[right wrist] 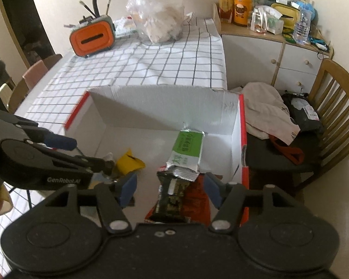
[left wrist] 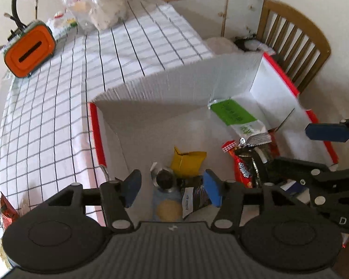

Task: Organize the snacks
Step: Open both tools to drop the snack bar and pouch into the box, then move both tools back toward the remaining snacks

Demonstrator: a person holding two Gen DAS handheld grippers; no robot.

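At the far left of the tabletop (left wrist: 46,121), on the checked cloth, a red snack bag (left wrist: 5,211) lies outside the box, so some gathering seems left to do. Just right of it, the box (left wrist: 151,86) with red-trimmed walls sits near the tabletop's edge and already holds several snacks, which suggests the sorting is partly done. The left gripper (left wrist: 172,187) hangs released over the box floor, its blue pads spread wide with nothing between them; beneath it lie a round biscuit pack (left wrist: 166,209), a small silver-wrapped piece (left wrist: 164,179), a dark packet (left wrist: 195,197) and a yellow wrapper (left wrist: 188,162). Further right, the right gripper (right wrist: 169,187) is also spread wide and holds nothing, hovering above a dark bar (right wrist: 171,197) and a red packet (right wrist: 196,202), with a green-and-white packet (right wrist: 187,151) leaning toward the far right corner. The middle and back of the box floor stay bare, giving room to set things down. The tall back wall and the right wall stand close to the right gripper, and beyond that wall a chair (right wrist: 332,116) heaped with clothes crowds the side.
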